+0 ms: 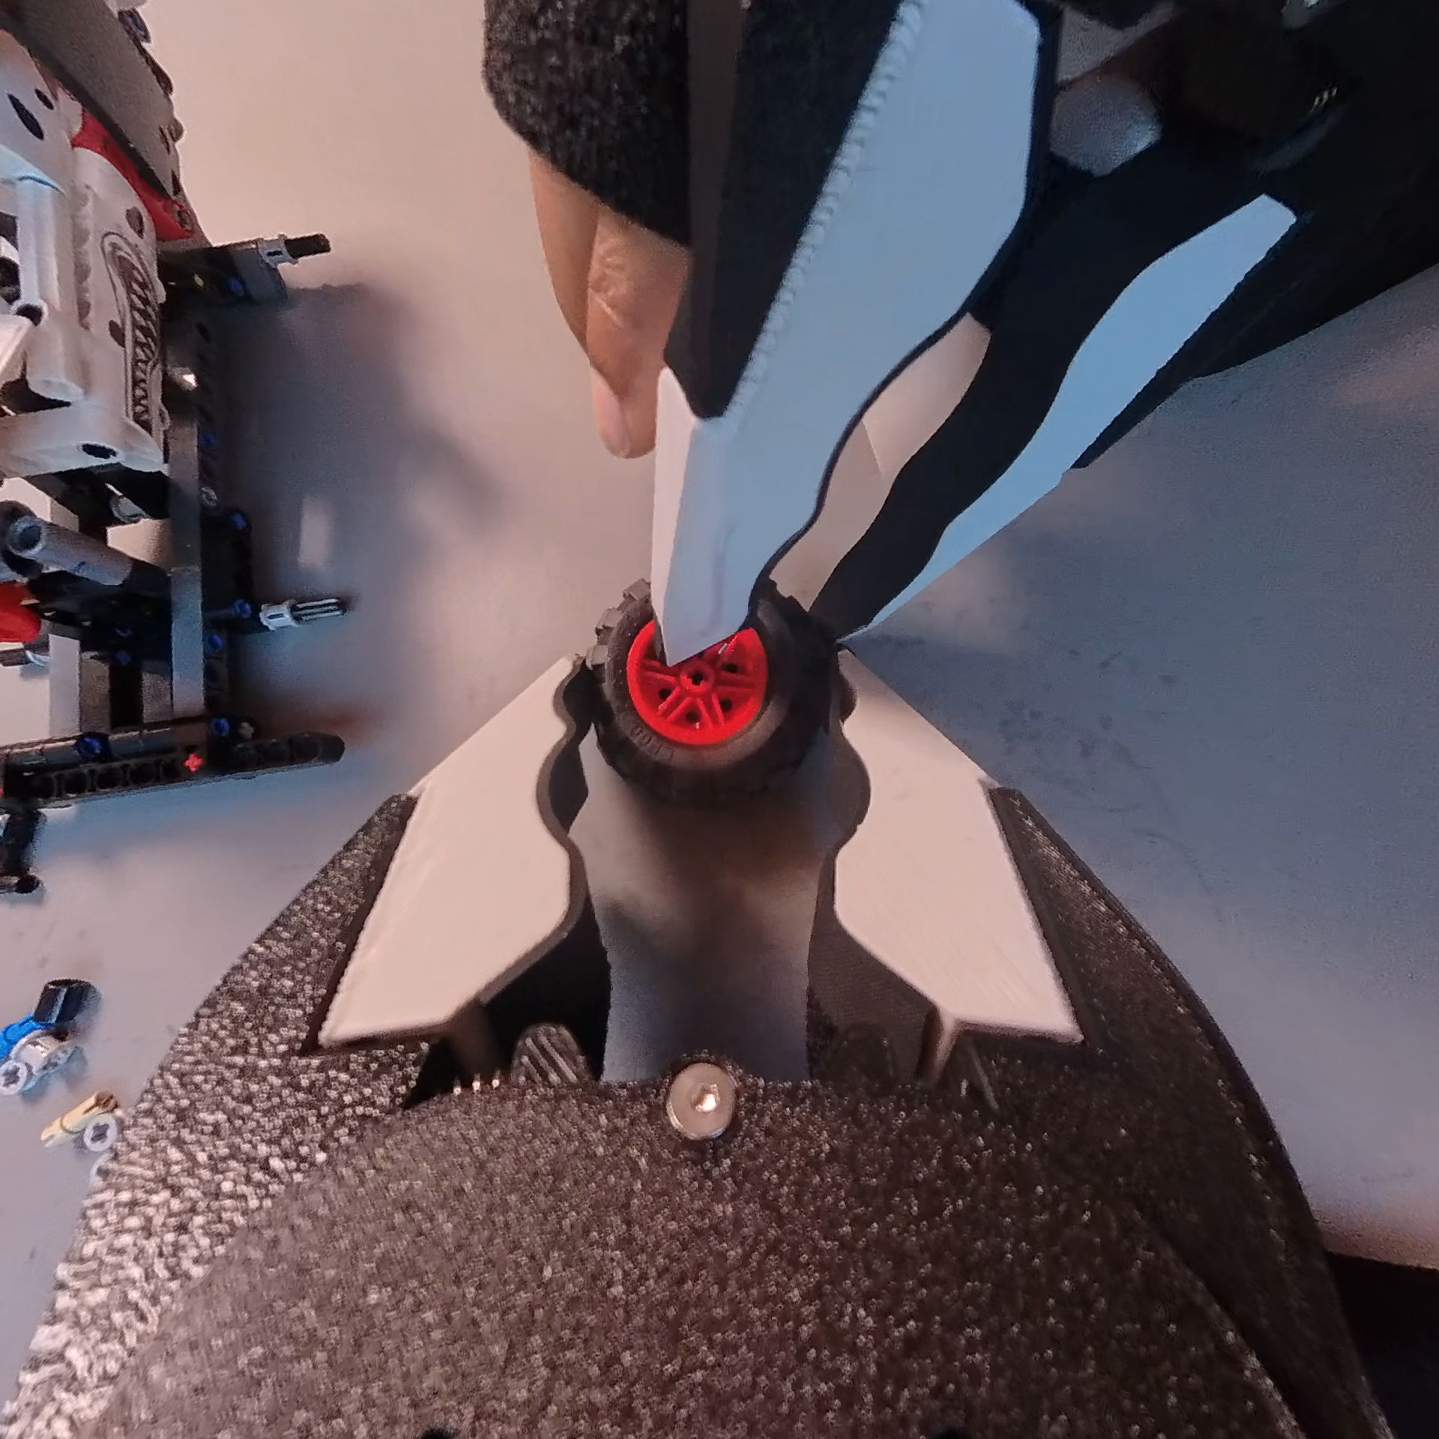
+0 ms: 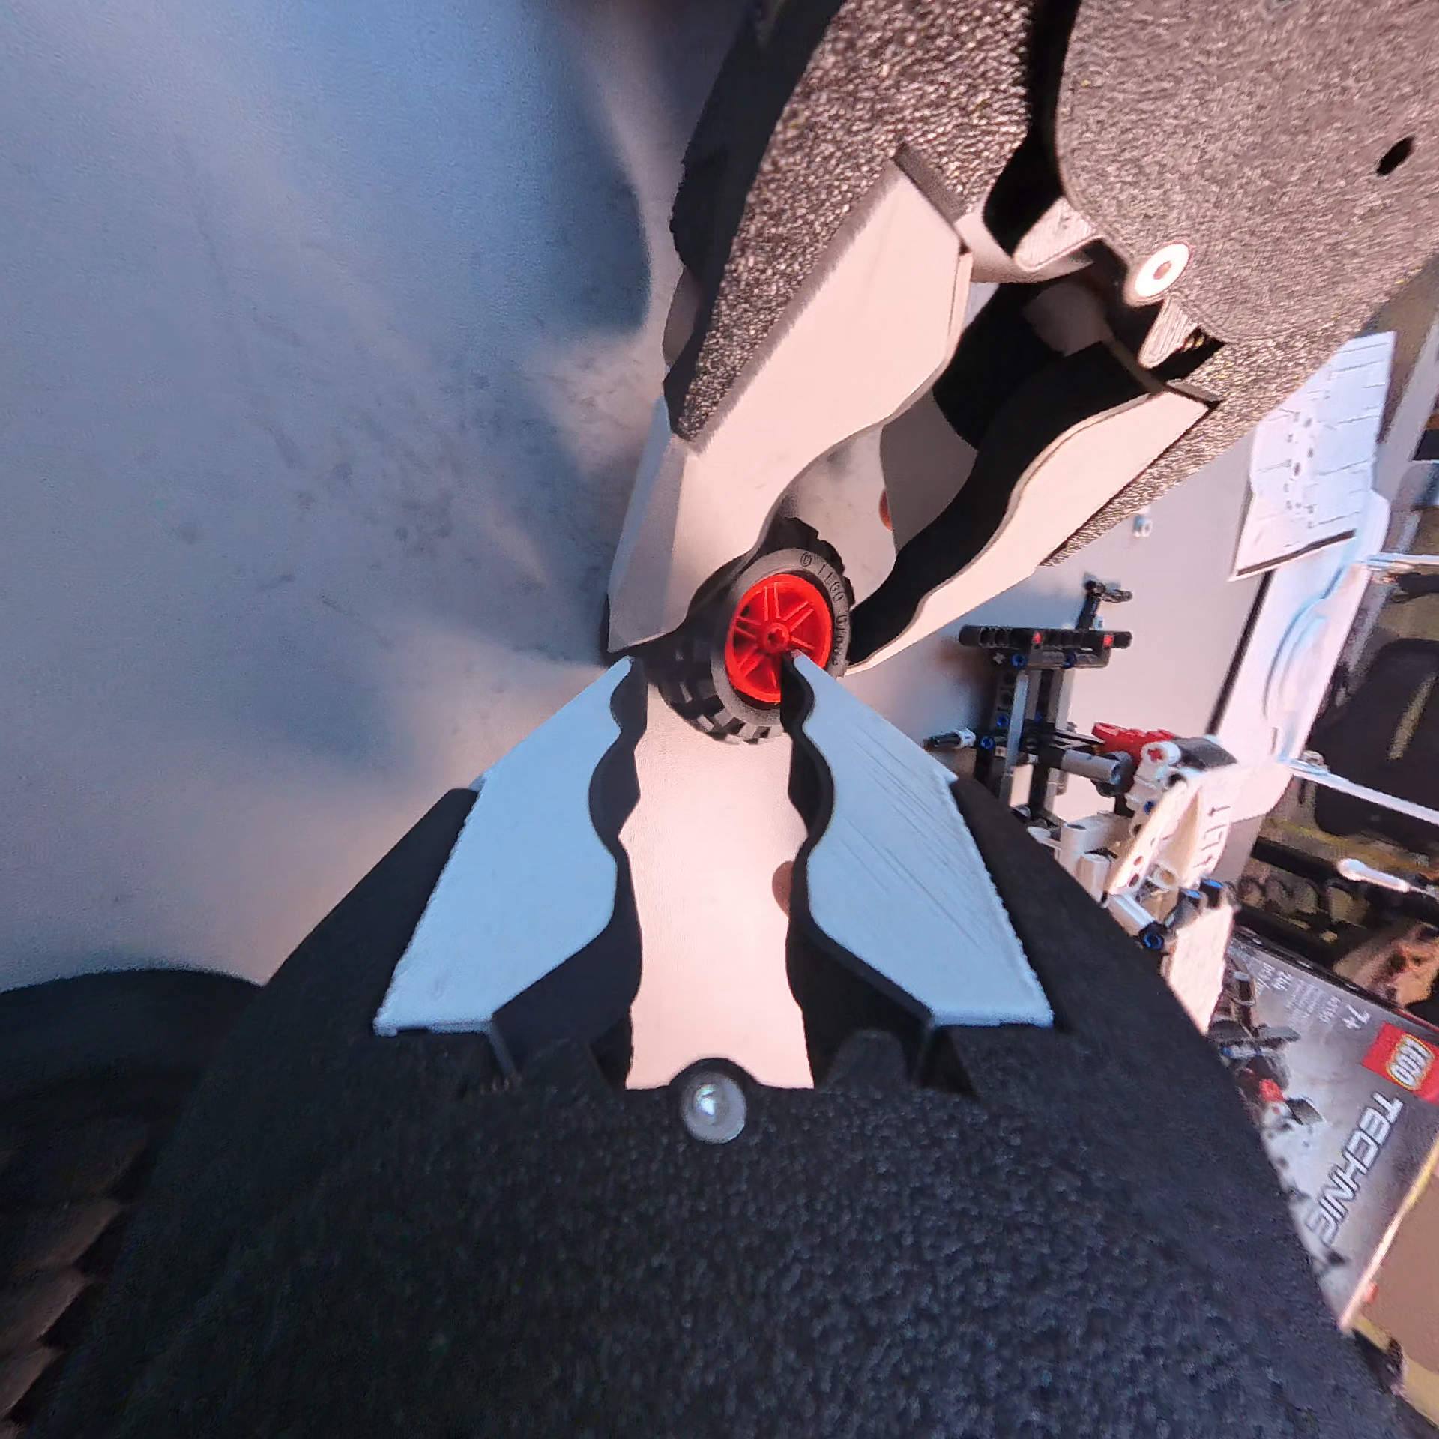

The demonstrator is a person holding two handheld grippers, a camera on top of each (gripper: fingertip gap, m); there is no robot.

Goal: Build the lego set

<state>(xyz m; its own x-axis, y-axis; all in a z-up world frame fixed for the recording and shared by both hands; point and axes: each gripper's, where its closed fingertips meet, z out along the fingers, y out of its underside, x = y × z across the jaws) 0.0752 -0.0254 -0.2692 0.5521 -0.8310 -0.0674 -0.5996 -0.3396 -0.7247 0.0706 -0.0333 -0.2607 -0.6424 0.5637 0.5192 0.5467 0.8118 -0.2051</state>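
A small wheel [image 1: 693, 701] with a black tyre and a red spoked hub is held above the white table [image 1: 1168, 779] between both grippers. My left gripper [image 1: 705, 677] is shut on the wheel, its two fingers pressing the tyre tread from either side. My right gripper [image 1: 747, 623] comes in from above; one fingertip lies on the red hub face and the other sits behind the tyre. In the right wrist view the wheel [image 2: 767, 638] sits between my right gripper's [image 2: 712, 662] tips, with the left gripper [image 2: 740, 646] clamping the tyre from above.
A partly built black, white and red Lego model [image 1: 117, 389] lies at the left, with bare axles pointing toward the middle; it also shows in the right wrist view [image 2: 1090, 740]. Loose small parts [image 1: 47, 1028] lie at lower left. The Lego box [image 2: 1339, 1090] and a paper sheet [image 2: 1316, 452] are at right. My two grippers' fingertips are within a few centimetres of each other.
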